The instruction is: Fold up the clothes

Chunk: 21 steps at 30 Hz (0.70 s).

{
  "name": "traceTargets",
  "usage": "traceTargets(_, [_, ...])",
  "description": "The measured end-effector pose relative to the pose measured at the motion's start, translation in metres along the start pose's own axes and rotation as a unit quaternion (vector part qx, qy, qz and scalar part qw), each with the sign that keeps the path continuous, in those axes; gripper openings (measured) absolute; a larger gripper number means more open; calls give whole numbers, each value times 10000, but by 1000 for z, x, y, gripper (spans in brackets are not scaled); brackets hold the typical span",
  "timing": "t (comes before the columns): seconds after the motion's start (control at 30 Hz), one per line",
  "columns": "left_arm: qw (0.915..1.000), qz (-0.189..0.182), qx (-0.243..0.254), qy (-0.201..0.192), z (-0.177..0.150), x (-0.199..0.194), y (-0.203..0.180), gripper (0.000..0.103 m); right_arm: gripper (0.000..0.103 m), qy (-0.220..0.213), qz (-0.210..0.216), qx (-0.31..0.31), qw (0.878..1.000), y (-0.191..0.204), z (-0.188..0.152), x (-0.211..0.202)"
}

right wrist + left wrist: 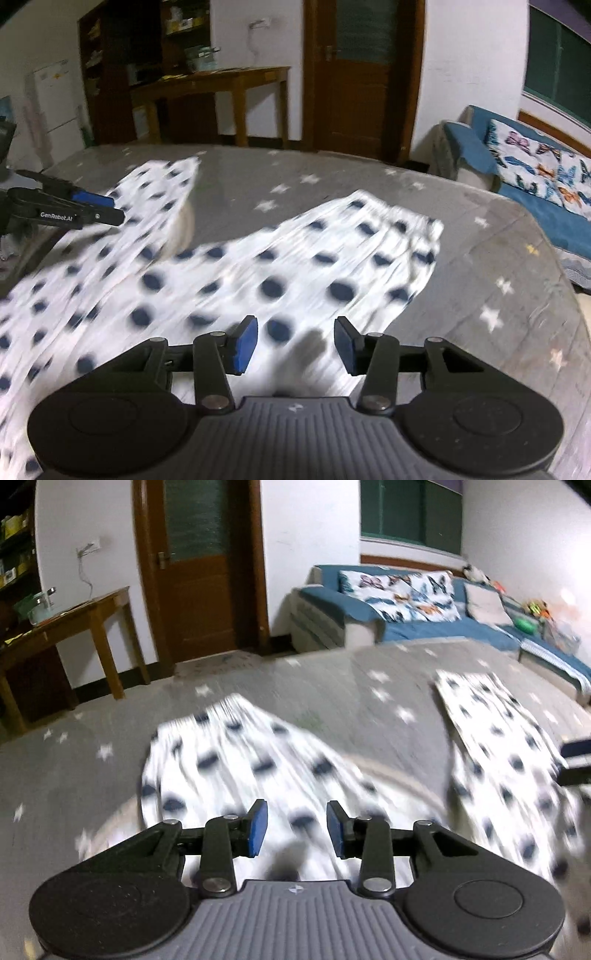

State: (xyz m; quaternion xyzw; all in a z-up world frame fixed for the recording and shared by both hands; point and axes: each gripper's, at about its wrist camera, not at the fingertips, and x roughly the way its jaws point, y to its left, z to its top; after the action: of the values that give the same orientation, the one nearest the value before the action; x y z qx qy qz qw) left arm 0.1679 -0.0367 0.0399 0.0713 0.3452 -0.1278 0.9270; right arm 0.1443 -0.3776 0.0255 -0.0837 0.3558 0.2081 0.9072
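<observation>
Left wrist: left gripper jaws apart, empty; right gripper same; white dark-spotted cloth garment on grey starred table; grab edges evenly

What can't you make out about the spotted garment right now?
- Spotted garment: blurred by motion in both wrist views; seams and folds unreadable.
- Its near edge: hidden under the right tongs, and under the left tongs.
- Its left end: cut off by the right wrist view's edge.
- Garment type: cannot tell.
</observation>
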Motion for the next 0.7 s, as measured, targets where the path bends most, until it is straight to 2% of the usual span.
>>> traceTargets(0.2, [9990,171,420,-28,-34,-22,-22,36,43,62,-93,-78,9999,17,-25,-11])
traceTargets(0.57, [9984,420,365,29,-51,-35,-16,34,43,131,-495,260,9984,13,-52,-42])
traceTargets(0.7, [9989,405,226,-58,-51,-50,-16,34,43,-166,-387,360,9985,22,-48,-55])
